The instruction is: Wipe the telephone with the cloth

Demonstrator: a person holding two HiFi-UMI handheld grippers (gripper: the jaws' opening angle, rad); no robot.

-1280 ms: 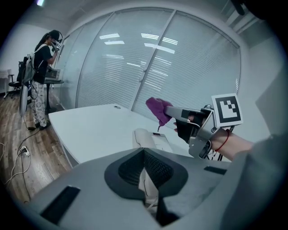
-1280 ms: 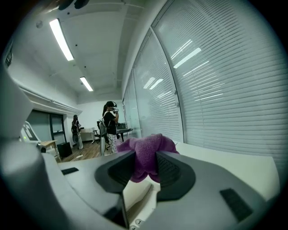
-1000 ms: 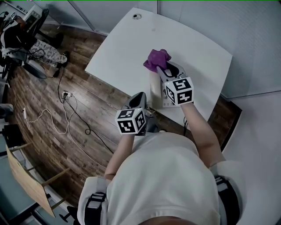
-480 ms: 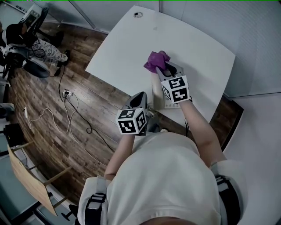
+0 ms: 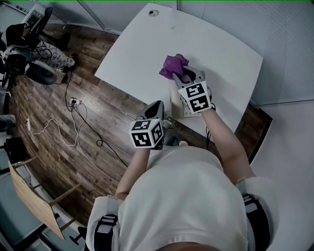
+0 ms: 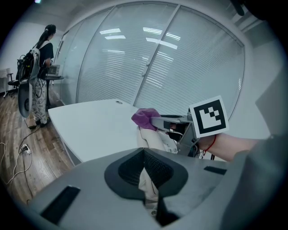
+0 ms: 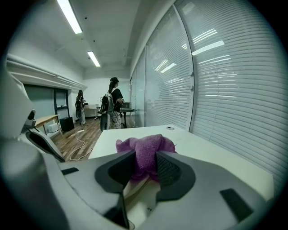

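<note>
A beige telephone lies near the front edge of the white table. My right gripper is shut on a purple cloth and holds it down on the telephone's far end. In the right gripper view the cloth bulges out between the jaws of that gripper, with the telephone just beneath. My left gripper hovers at the table's edge beside the telephone's near end, its jaws shut. In the left gripper view the telephone lies straight ahead of that gripper.
A cable grommet sits at the table's far corner. Glass walls with blinds stand behind the table. Cables and a power strip lie on the wooden floor to the left. People stand near chairs farther off.
My right gripper has sunk a little with the cloth and rolled slightly on the telephone. The left gripper has stayed in place.
</note>
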